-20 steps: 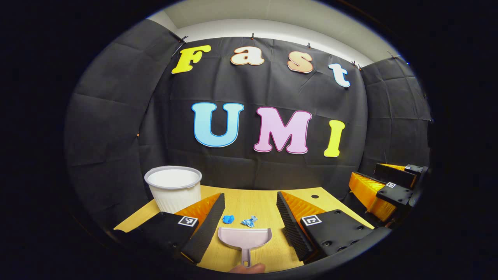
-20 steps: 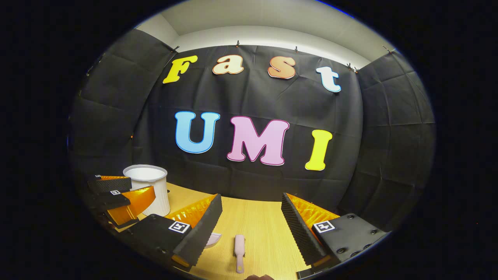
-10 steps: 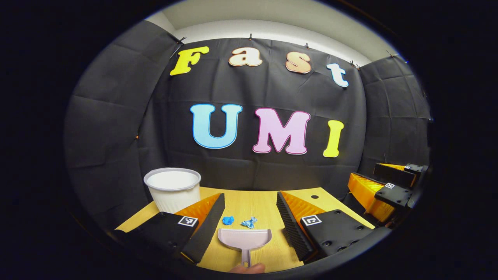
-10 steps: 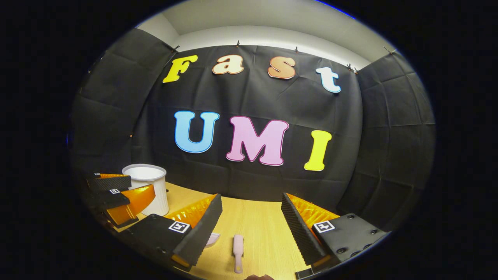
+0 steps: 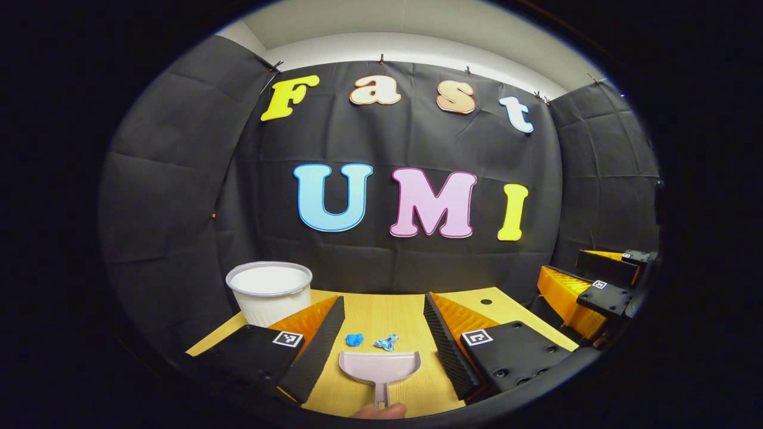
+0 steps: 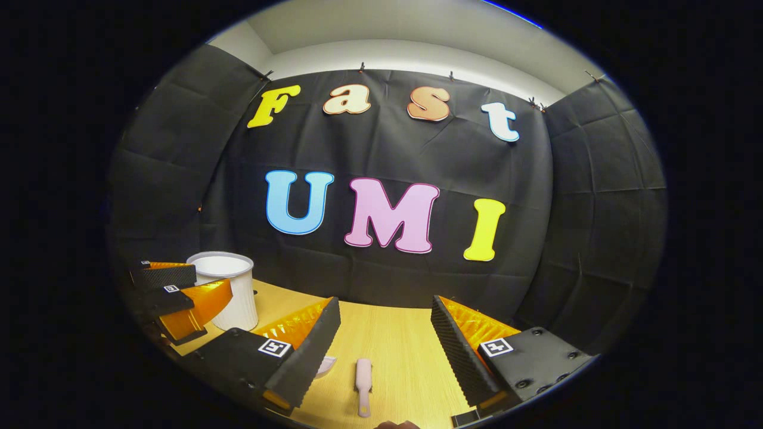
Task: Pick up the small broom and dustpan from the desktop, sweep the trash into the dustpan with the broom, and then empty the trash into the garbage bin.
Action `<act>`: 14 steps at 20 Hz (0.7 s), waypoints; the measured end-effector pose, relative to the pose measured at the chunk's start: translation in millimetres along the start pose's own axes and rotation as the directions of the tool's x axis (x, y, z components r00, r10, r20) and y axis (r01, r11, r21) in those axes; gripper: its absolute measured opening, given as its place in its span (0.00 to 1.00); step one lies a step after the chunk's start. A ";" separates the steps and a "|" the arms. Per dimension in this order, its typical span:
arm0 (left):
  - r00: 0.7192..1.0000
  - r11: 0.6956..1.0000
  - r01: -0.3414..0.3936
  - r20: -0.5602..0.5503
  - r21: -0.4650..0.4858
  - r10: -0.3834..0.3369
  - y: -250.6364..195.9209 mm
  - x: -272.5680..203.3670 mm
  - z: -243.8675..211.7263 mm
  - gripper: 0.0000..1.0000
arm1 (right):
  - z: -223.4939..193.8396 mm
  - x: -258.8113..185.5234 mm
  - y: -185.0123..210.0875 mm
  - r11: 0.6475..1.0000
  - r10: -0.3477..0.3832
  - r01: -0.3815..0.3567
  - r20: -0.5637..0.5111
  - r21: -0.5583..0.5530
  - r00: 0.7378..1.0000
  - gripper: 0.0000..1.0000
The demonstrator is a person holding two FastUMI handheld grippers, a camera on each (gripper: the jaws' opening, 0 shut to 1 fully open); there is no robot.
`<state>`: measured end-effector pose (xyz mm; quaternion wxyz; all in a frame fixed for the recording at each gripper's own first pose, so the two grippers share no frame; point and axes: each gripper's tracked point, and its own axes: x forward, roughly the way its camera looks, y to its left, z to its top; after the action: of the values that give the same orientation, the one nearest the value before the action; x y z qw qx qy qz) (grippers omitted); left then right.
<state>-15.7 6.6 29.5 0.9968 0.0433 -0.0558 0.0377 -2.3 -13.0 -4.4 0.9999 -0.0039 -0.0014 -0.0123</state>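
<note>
left tongs gape over the pale grey plastic dustpan, bottom centre of the left gripper view, handle toward the camera. right tongs, jaws also apart, frame the small pink broom lying lengthwise on the wooden surface, bottom centre of the right gripper view. nothing is gripped yet.

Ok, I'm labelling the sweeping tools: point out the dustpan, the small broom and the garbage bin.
dustpan [image 5: 380,364]: left gripper view, on its pan.
small broom [image 6: 363,373]: right gripper view, on its head.
garbage bin [image 5: 271,296]: left gripper view, on its outer wall.
</note>
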 end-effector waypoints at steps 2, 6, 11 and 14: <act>1.000 1.000 0.002 -0.005 -0.005 -0.002 -1.2 0.3 -2.7 0.79 | -1.6 0.8 0.0 1.000 0.000 0.000 -0.001 -0.004 1.000 0.94; 0.999 1.000 0.031 -0.041 0.006 -0.030 -5.9 2.7 -16.5 0.79 | -12.9 1.9 2.2 1.000 0.009 -0.009 -0.035 0.002 0.999 0.94; 0.943 0.995 0.096 -0.319 -0.015 -0.095 -14.4 16.5 -86.0 0.79 | -80.7 23.2 28.3 0.994 0.105 -0.096 -0.270 0.045 0.957 0.98; 0.777 0.990 0.127 -0.615 -0.059 -0.137 -12.2 13.6 -154.1 0.79 | -160.2 36.5 49.6 0.982 0.188 -0.141 -0.605 0.125 0.774 0.99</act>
<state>15.3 9.3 -122.5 0.9606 0.0254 0.2759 -0.0205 35.8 34.4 -164.8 0.9427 0.0366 0.3231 0.0745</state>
